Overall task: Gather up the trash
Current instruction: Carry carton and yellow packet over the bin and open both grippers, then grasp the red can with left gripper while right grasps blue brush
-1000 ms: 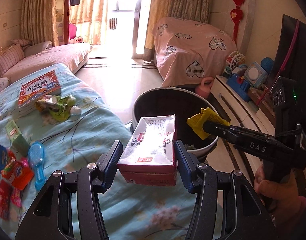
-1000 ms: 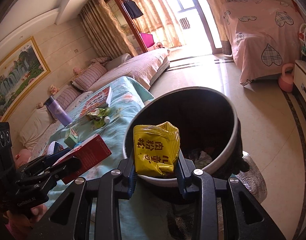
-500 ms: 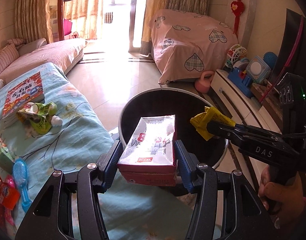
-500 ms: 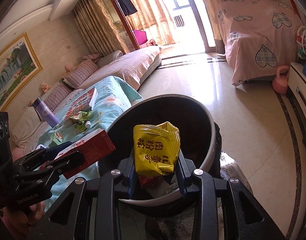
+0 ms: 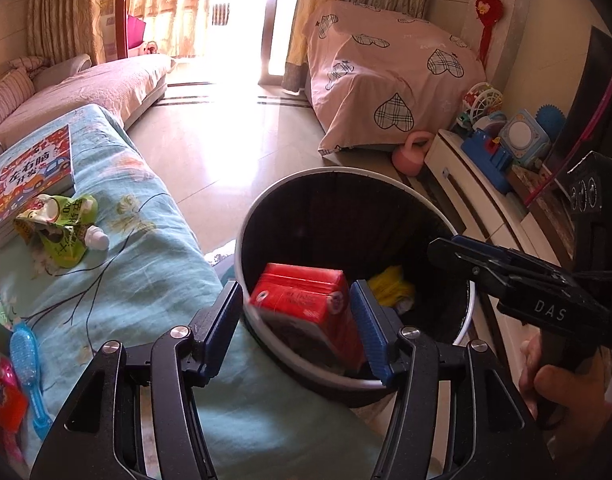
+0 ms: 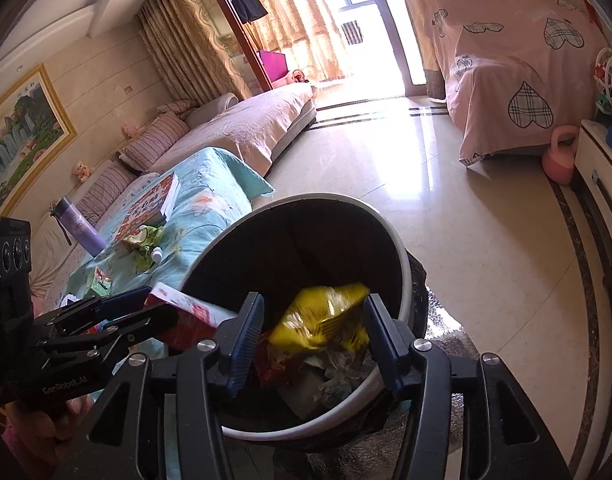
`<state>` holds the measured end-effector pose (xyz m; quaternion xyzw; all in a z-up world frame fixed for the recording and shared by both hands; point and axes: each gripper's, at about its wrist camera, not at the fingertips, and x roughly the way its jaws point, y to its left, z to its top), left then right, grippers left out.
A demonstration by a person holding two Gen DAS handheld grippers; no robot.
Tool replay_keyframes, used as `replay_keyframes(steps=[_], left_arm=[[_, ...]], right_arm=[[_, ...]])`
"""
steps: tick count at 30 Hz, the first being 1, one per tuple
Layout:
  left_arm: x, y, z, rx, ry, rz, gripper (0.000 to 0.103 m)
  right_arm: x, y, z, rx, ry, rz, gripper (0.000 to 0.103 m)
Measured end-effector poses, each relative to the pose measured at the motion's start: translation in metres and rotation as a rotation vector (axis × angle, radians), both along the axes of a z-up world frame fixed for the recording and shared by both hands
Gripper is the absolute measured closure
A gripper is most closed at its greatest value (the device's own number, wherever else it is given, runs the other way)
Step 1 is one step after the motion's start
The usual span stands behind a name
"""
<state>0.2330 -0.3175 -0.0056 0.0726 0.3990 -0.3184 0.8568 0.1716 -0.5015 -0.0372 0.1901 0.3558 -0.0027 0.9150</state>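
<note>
Both tongs are spread wide: left gripper with the red carton loose between its fingers, right gripper with the yellow packet likewise, trash bin right below.

Bright sun comes in through the glass door. Curtains hang on both sides of it. A shiny floor leads to it, with a pink sofa to its left and a heart sheet to its right.

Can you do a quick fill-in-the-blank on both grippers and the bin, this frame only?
1. Both grippers' jaws stand ____.
2. The yellow packet is blurred above the ____.
3. The carton between the left gripper fingers is ____ in colour.
4. The right gripper hangs over the bin.

Missing: open; bin; red
</note>
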Motion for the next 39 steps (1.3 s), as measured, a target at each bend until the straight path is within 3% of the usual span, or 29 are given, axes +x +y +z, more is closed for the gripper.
replay_keyframes(steps=[5, 7, 8, 20, 29, 39], left_arm=[[-0.014, 0.022, 0.000, -0.030, 0.011, 0.024, 0.044], [-0.021, 0.035, -0.001, -0.042, 0.017, 0.037, 0.044], [-0.025, 0.043, -0.001, -0.048, 0.020, 0.043, 0.044], [-0.061, 0.152, -0.006, -0.066, 0.001, 0.189, 0.043], [-0.079, 0.234, -0.020, -0.065, 0.020, 0.329, 0.043], [-0.092, 0.289, -0.029, -0.085, 0.038, 0.431, 0.043]], right_arm=[[-0.010, 0.008, 0.003, 0.015, -0.019, 0.002, 0.036], [-0.014, 0.013, 0.004, 0.015, -0.032, 0.012, 0.022], [-0.016, 0.017, 0.005, 0.012, -0.040, 0.017, 0.021], [-0.041, 0.084, 0.008, 0.044, -0.071, 0.100, 0.019], [-0.030, 0.165, -0.008, 0.057, -0.017, 0.247, 0.016], [-0.019, 0.236, -0.019, 0.026, 0.026, 0.371, 0.016]])
